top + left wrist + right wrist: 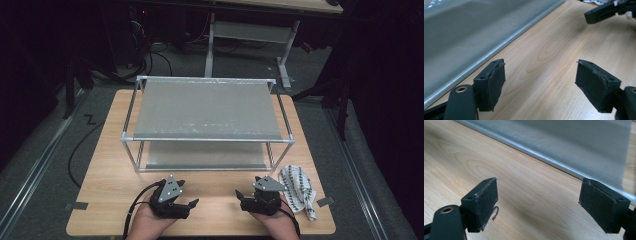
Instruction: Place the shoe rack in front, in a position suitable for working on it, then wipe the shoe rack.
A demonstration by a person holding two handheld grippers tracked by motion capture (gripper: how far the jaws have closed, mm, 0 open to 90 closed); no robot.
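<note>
Partly cut off, both grippers' jaws gape empty; cloth (299,189) lies beside right gripper (248,201).

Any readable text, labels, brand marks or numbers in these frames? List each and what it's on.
None readable.
Cloth right of the right tongs: dark marks in rows, a print pattern, too small to read as letters.
Grey plates on the left tongs and right tongs: only small holes, no markings.
Metal shelf rack, wooden table, tong pads: no label or number visible.
</note>
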